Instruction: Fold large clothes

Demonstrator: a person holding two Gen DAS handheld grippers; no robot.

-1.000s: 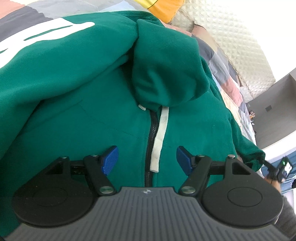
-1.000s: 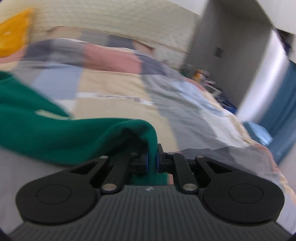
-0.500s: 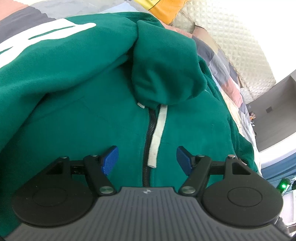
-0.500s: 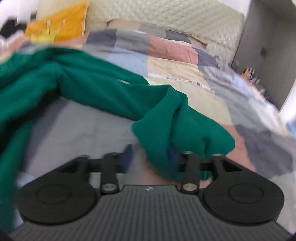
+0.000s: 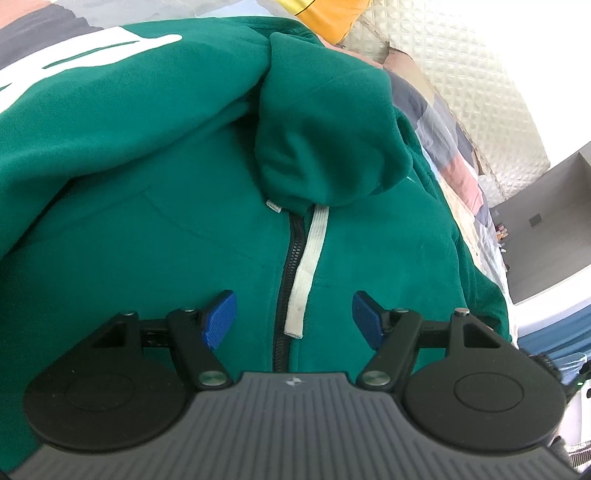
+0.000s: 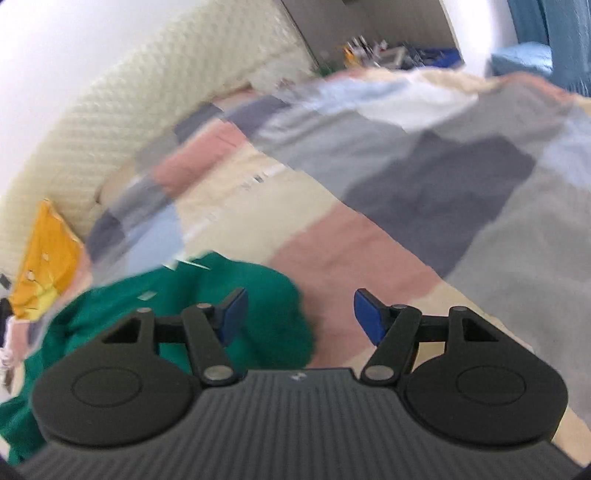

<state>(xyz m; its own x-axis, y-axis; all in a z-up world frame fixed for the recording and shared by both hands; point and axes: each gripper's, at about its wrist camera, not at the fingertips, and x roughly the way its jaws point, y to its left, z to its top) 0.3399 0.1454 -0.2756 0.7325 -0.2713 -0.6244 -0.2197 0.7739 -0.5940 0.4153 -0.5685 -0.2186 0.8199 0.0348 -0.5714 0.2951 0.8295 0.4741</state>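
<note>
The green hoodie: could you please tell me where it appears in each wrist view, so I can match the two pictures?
Left wrist: the hoodie fills most of the picture, zipper and white drawstring running down the middle.
Right wrist: only a blurred part of it shows at lower left, on the patchwork bedspread.
Shared landmark: the yellow cushion by the quilted headboard.

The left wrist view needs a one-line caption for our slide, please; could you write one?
Open left claw above a green zip hoodie, white drawstring beside the zipper.

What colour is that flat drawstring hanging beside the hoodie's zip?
The drawstring is off-white, against the green hoodie. It shows best in the left wrist view.
</note>
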